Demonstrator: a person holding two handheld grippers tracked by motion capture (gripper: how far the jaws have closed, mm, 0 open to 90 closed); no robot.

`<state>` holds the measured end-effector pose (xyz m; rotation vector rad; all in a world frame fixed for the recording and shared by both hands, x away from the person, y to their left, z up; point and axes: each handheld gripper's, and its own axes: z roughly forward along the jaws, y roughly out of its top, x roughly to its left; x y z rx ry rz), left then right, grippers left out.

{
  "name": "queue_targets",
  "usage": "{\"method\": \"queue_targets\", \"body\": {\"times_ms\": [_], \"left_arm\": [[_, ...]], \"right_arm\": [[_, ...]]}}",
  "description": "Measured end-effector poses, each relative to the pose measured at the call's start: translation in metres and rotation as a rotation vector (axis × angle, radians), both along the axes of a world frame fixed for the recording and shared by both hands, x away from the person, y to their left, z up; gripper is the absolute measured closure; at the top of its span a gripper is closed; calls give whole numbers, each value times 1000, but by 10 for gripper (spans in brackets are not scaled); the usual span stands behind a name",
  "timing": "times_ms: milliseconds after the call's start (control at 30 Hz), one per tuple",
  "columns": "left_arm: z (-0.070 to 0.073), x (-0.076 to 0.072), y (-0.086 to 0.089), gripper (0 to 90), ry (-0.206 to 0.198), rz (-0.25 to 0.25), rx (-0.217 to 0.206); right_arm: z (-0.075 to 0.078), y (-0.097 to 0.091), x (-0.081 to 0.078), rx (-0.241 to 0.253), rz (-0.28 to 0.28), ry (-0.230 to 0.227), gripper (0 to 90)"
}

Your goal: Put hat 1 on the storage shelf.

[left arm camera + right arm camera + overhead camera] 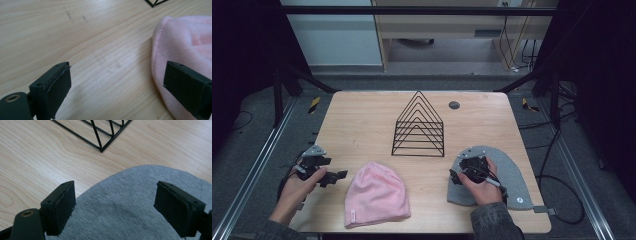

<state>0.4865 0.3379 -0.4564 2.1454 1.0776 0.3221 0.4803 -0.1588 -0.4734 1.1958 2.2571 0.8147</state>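
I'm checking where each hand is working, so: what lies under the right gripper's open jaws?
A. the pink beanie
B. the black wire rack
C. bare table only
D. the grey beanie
D: in the right gripper view the right gripper holds its jaws apart over the grey beanie; the black wire rack stands farther off and the pink beanie lies by the other hand.

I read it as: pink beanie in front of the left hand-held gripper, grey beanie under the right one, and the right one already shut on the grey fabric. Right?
Not quite. The right hand-held gripper is open: its jaws stand apart above the grey beanie, as the right gripper view shows. The rest holds: the pink beanie lies beside the left hand-held gripper.
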Motion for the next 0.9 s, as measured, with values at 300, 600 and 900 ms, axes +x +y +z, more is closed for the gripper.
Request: {"method": "queue_targets", "body": {"times_ms": [300,600,900], "left_arm": [[33,22,-36,103,42,-141,25],[21,39,-68,264,104,-225,70],[4,43,-73,388,153,-245,69]], "right_arm": [[1,-3,0,18,-41,1,154],[2,-3,-1,23,-35,2,163],[2,-1,-1,19,-25,10,161]]}}
